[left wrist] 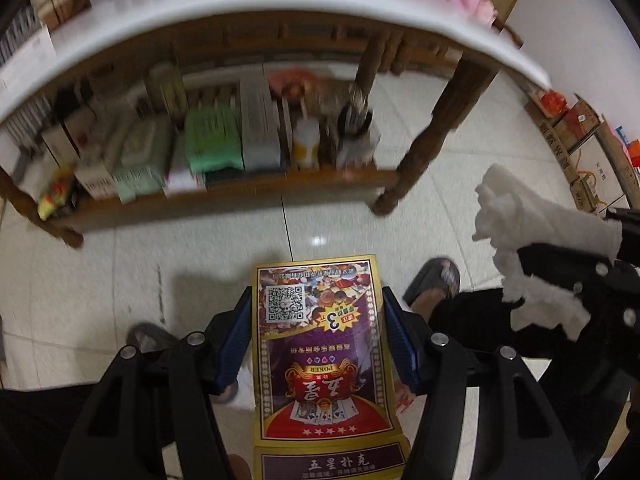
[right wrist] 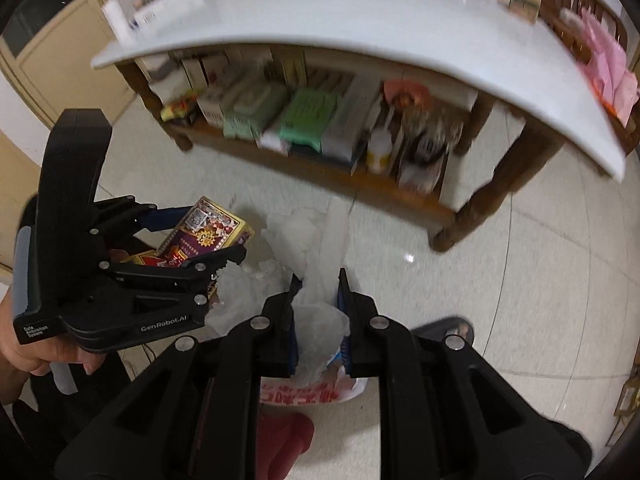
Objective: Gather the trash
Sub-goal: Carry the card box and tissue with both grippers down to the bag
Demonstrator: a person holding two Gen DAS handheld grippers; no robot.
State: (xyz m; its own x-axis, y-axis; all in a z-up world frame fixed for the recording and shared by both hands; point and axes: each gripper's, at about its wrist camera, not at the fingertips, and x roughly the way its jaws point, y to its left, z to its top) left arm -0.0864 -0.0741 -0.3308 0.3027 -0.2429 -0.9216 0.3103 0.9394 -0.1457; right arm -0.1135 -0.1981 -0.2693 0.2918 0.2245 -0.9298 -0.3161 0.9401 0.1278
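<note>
Left gripper [left wrist: 318, 340] jaws clamp a card box [left wrist: 320, 344] half-wide, while right gripper [right wrist: 318, 320] jaws pinch tissue [right wrist: 320, 264] nearly closed.

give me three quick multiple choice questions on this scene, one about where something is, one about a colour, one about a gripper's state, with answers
1. Where do the green packs sit?
A. on the white tabletop
B. on the shelf under the table
C. on the floor

2. What colour is the border of the card box?
A. gold
B. blue
C. white

3. What is the state of the right gripper?
A. open, nothing in it
B. shut on the card box
C. shut on a white tissue

Answers:
1. B, the packs stand among boxes on the wooden shelf below the tabletop.
2. A, a gold frame runs round the purple and red print.
3. C, its fingers pinch the tissue, while the left gripper holds the card box.
</note>
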